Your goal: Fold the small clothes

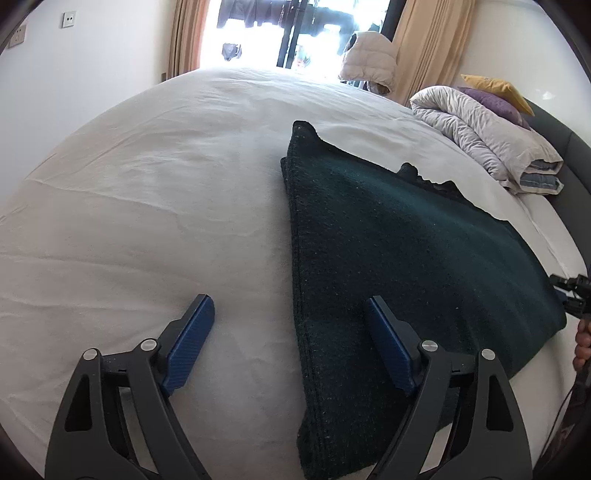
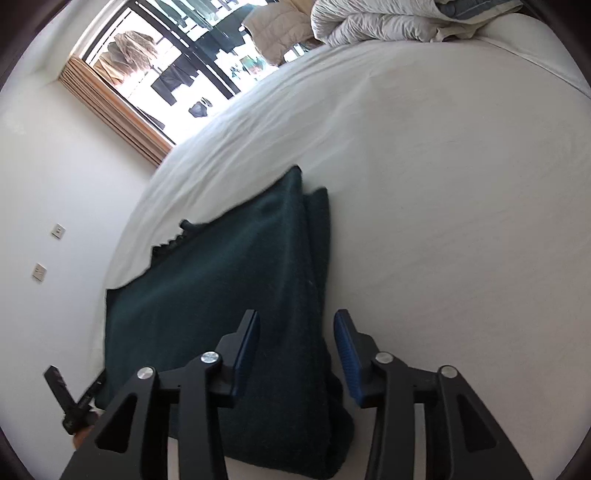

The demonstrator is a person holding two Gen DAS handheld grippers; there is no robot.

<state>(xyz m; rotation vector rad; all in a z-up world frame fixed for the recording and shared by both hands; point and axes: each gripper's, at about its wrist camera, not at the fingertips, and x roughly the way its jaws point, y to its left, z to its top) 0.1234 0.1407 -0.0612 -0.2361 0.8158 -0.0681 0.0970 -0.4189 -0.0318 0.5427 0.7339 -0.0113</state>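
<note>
A dark green knitted garment (image 1: 399, 251) lies folded flat on the white bed sheet (image 1: 147, 192). My left gripper (image 1: 288, 306) is open and empty. It hovers over the garment's near left folded edge, with one finger over the sheet and the other over the cloth. In the right wrist view the garment (image 2: 221, 295) lies at lower left. My right gripper (image 2: 297, 325) is open, empty, and straddles the garment's near right edge. Part of the other gripper (image 2: 70, 402) shows at the lower left.
A rumpled white duvet (image 1: 487, 136) with purple and yellow pillows (image 1: 495, 96) lies at the head of the bed, beside a dark headboard (image 1: 569, 155). A bright window with curtains (image 1: 295, 29) is beyond the bed. The duvet also shows in the right wrist view (image 2: 388, 22).
</note>
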